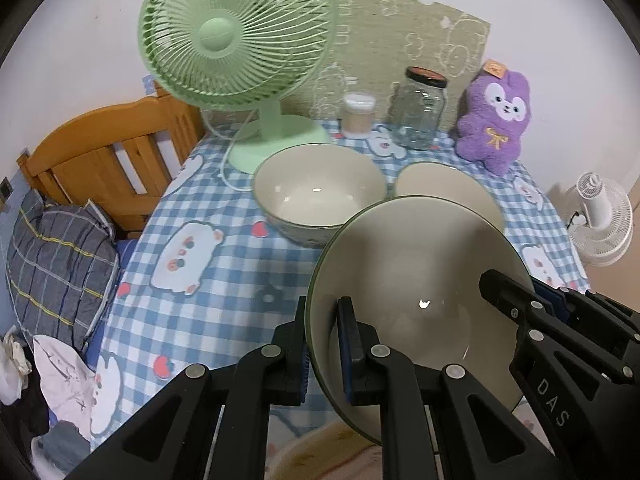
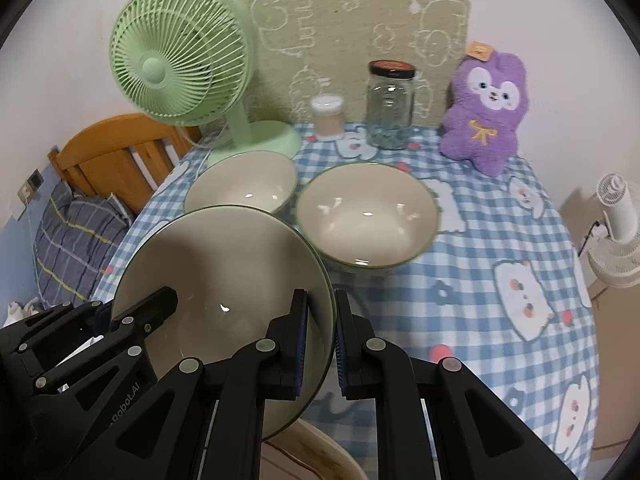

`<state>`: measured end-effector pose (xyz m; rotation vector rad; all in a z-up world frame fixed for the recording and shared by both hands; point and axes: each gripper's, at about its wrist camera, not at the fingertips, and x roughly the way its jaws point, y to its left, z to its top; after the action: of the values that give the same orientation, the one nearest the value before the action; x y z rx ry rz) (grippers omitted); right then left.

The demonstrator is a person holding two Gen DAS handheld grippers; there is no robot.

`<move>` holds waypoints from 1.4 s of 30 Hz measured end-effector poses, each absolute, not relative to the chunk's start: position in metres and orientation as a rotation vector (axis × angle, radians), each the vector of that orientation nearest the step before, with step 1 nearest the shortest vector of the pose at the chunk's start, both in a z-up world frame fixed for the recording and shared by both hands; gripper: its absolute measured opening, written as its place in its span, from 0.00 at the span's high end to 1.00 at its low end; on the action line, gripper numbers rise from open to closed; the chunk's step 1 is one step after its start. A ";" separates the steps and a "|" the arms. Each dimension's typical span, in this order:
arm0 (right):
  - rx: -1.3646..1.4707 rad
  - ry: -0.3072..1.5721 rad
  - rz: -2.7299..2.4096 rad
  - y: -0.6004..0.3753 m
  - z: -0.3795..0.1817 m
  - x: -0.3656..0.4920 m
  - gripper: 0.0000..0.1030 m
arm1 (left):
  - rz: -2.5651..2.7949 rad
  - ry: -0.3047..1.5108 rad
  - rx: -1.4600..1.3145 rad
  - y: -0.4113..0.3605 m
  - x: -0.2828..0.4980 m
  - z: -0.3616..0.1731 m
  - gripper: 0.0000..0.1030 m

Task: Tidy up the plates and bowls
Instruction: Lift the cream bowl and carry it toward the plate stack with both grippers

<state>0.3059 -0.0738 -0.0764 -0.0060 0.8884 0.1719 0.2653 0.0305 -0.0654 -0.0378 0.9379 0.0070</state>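
A cream bowl with a dark green rim (image 1: 416,272) (image 2: 224,256) hangs over the near part of the table, held between both grippers. My left gripper (image 1: 322,308) (image 2: 130,304) is shut on its left rim, one finger inside and one outside. On the opposite rim my right gripper (image 2: 320,300) (image 1: 524,286) is shut the same way. Two more matching bowls stand side by side on the checked tablecloth beyond it: the left bowl (image 1: 316,188) (image 2: 244,180) and the right bowl (image 1: 444,184) (image 2: 364,216), which the held bowl partly hides in the left wrist view.
Along the back of the table (image 2: 480,240) stand a green fan (image 1: 236,40), a small lidded container (image 1: 358,114), a glass jar (image 1: 420,112) and a purple plush toy (image 1: 496,116). A wooden headboard (image 1: 112,148) and pillow are left; a white fan (image 1: 600,216) is right.
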 end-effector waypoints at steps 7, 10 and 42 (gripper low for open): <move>0.007 0.872 0.129 -0.114 -0.068 0.287 0.85 | -0.031 0.934 -0.027 -0.007 0.255 -0.061 0.91; 0.012 0.866 0.112 -0.131 -0.065 0.280 0.85 | -0.052 0.934 -0.024 -0.024 0.250 -0.060 0.90; 0.061 0.887 -0.003 -0.263 -0.081 0.179 0.85 | -0.161 0.983 0.021 -0.159 0.171 -0.082 0.89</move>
<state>0.1788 -0.2630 -0.0815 0.0613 0.8872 -0.0028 0.1706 -0.1591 -0.0819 0.0206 0.9828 -0.1611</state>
